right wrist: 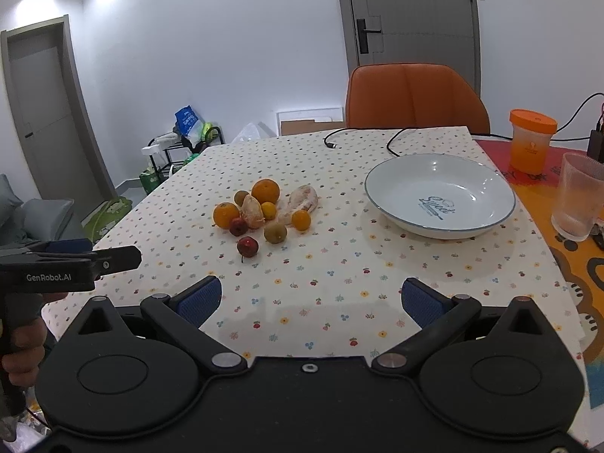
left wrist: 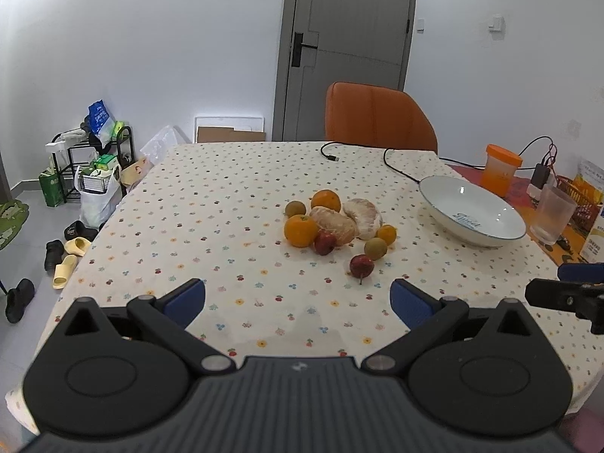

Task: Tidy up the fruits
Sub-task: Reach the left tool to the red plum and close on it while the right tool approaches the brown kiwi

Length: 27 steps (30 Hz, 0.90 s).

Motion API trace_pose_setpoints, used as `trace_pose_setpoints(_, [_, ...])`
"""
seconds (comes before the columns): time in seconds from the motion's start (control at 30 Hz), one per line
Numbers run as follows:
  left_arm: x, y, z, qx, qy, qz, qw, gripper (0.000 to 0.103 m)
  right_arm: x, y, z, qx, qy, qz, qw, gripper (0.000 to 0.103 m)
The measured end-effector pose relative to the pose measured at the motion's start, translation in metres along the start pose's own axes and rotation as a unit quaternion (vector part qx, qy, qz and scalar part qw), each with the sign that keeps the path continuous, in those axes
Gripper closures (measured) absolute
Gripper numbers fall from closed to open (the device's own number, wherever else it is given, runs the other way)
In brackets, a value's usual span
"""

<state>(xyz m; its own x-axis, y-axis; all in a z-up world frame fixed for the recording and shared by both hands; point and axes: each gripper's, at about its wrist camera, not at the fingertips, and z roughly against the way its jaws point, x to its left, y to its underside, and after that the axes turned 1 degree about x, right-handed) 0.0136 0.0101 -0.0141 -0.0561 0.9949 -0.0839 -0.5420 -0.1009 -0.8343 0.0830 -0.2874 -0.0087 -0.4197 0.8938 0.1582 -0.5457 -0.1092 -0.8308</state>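
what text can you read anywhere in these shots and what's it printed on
"GenRobot.AI": white letters on the side of the black left gripper, seen from the right wrist view.
"Sweet": dark script inside the white shallow bowl with a thin blue rim; the smaller line beneath it is too small to read.
Print on the translucent orange lidded cup, the blue plastic bag on the black rack and the yellow package at the far right table edge: too blurred to read.
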Motion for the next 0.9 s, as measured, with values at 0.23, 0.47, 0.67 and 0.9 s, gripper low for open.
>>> trace_pose_setpoints(0.23, [0.005,0.001,-0.017,0.010,-0.001,0.003,0.9999,0.000,-0.005,-0.002,-0.017,0.005,0.004,0.002,1.000,0.000])
trace_pose_setpoints(0.47, [0.007,0.001,-0.035,0.011,0.009,0.011,0.9998,0.000,-0.013,-0.004,-0.034,0.001,-0.009,-0.004,1.000,0.000])
trace_pose_setpoints(0.67, [0.003,0.001,-0.052,0.009,0.019,0.019,0.9996,0.002,-0.019,-0.007,-0.050,-0.002,-0.017,-0.013,1.000,0.000])
trace_pose_setpoints(0.9, [-0.009,-0.002,-0.071,0.013,0.027,0.013,0.9995,0.015,-0.028,-0.009,-0.064,0.003,-0.033,-0.021,0.999,0.012])
